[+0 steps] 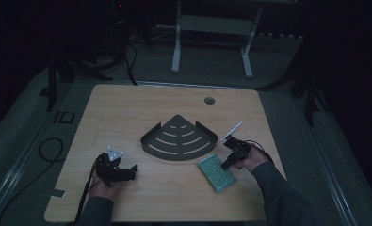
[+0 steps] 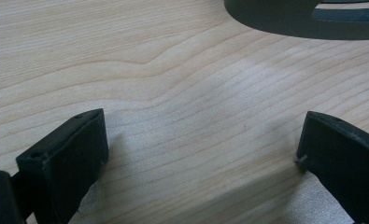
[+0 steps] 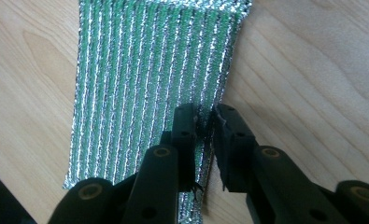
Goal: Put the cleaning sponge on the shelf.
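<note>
A green and silver scouring pad (image 1: 216, 173) lies flat on the wooden table (image 1: 127, 108), at the front right. My right gripper (image 1: 225, 165) comes at it from the right. In the right gripper view the right gripper (image 3: 205, 119) is shut on the near right edge of the pad (image 3: 149, 70), with the glittery fabric pinched between the pads. A dark fan-shaped corner rack (image 1: 179, 139) with curved slots sits at the table's middle. My left gripper (image 1: 129, 172) rests at the front left, open. The left gripper (image 2: 203, 154) has bare wood between its jaws, with the rack's rim (image 2: 285, 21) beyond.
A round cable hole (image 1: 209, 100) is in the table near its back edge. Behind the table stands a white desk frame (image 1: 176, 52) on the floor. Cables (image 1: 52, 150) lie on the floor at the left. The room is dim.
</note>
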Motion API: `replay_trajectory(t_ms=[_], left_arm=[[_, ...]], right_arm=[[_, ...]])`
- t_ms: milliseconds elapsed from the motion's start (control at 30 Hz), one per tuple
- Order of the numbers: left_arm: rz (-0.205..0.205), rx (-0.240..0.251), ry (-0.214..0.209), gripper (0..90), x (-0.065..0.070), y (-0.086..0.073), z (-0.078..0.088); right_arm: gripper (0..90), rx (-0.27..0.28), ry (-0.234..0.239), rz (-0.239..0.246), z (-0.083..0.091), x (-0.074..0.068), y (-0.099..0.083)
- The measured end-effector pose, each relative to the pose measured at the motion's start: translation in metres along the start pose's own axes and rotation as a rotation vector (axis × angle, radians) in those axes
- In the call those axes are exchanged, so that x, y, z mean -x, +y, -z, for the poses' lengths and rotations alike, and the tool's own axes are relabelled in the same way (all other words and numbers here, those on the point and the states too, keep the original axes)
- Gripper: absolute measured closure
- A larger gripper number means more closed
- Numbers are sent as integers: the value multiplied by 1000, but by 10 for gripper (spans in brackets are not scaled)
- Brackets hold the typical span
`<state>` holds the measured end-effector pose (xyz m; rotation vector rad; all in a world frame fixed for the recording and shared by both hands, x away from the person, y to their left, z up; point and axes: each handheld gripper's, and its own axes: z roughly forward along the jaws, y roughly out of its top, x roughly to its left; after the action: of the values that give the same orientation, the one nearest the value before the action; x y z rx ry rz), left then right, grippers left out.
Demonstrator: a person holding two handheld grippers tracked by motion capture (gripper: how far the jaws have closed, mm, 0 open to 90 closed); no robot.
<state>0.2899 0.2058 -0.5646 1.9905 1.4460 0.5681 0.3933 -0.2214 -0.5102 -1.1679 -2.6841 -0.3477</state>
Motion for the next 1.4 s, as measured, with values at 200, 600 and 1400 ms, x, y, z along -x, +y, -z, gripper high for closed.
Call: replay_trajectory(t_ms=[200,600,1400], left_arm=[[0,0,0,22,0,0,0],[0,0,0,22,0,0,0],[0,0,0,22,0,0,0]], right_arm=[[858,-23,21,4,0,2,3],[898,-15,-41,40,8,-4,3],[899,37,-47,53,32,-6,4]])
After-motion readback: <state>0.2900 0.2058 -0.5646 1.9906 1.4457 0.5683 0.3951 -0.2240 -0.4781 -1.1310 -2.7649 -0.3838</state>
